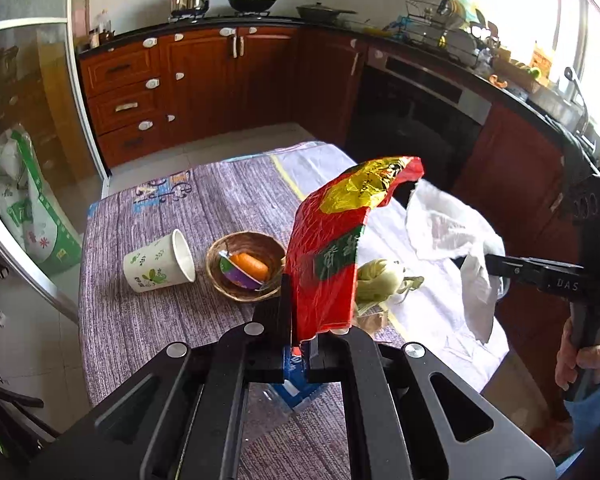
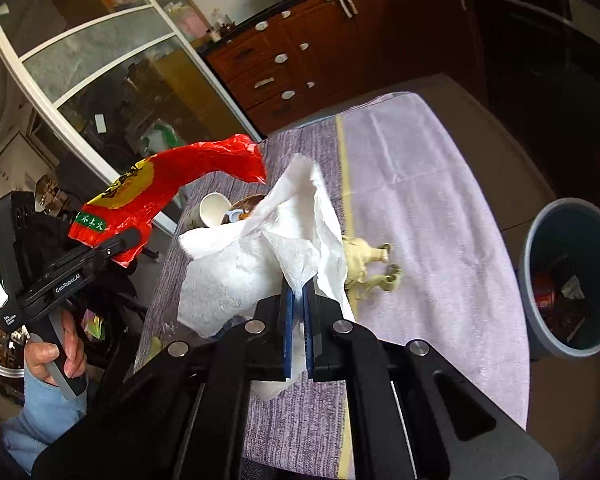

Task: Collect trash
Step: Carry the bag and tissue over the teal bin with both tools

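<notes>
Gripping the lower edge of a crinkled red-and-gold foil snack wrapper (image 1: 332, 248), the left gripper (image 1: 300, 344) is clamped tight; the wrapper's long axis rises from the jaws, its top curling right. At right, the right gripper (image 2: 298, 312) pinches a crumpled white paper tissue (image 2: 260, 256), held above the purple-clothed table (image 1: 160, 320). Farther off lie pale green corn husks (image 1: 380, 280), a woven basket (image 1: 216, 276) and a tipped floral paper cup (image 1: 156, 268). A grey trash bin (image 2: 540, 304) stands right of the table.

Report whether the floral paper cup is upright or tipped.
Tipped: the paper cup lies on its side on the tablecloth, mouth facing the wicker basket.
</notes>
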`<state>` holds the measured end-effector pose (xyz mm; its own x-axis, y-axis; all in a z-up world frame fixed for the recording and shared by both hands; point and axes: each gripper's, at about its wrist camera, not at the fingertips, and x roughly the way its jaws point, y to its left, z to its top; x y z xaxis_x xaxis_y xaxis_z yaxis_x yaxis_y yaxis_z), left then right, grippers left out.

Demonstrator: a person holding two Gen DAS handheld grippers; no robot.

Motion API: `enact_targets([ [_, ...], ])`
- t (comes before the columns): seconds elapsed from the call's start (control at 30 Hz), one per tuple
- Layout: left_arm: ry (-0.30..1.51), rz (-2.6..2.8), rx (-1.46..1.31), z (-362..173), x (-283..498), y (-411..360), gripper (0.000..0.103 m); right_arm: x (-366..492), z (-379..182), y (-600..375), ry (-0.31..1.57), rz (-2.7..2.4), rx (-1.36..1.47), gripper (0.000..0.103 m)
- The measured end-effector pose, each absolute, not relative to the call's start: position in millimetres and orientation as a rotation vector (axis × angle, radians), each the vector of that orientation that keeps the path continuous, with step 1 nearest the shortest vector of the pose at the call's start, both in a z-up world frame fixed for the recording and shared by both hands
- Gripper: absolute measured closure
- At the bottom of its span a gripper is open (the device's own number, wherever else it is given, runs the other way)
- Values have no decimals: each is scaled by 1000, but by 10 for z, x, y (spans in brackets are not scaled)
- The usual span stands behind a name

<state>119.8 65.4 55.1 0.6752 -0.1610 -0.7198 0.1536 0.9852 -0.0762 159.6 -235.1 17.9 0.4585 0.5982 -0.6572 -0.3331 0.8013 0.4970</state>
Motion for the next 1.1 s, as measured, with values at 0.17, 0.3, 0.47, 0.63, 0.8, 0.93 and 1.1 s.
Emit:
enact_targets([
  [0.17, 805, -247, 24, 600, 1227, 266, 99, 1514, 318, -2828, 863, 511, 374, 98],
  [0.3, 825, -322, 65, 541, 1328, -140, 99, 1444, 418, -3247, 810, 442, 412, 98],
  [0.47, 888, -415, 117, 377, 1588, -780, 99, 1353, 425, -3954, 759, 329, 477, 98],
  [0.63, 945, -485, 196, 205, 1856, -1467, 99, 1340, 209, -4521, 753, 236, 542, 98],
  [0.8, 1006, -532, 296, -44, 2110, -2149, 99, 1433, -168, -4941, 786, 184, 636, 98],
  [0.93, 1065, -562, 361, -343, 2251, -2599, 99, 1560, -443, -5111, 838, 164, 680, 98],
  [1.1, 1142, -578, 380, -662, 2441, -2954, 99, 1690, -690, -5244, 878, 130, 693, 98],
])
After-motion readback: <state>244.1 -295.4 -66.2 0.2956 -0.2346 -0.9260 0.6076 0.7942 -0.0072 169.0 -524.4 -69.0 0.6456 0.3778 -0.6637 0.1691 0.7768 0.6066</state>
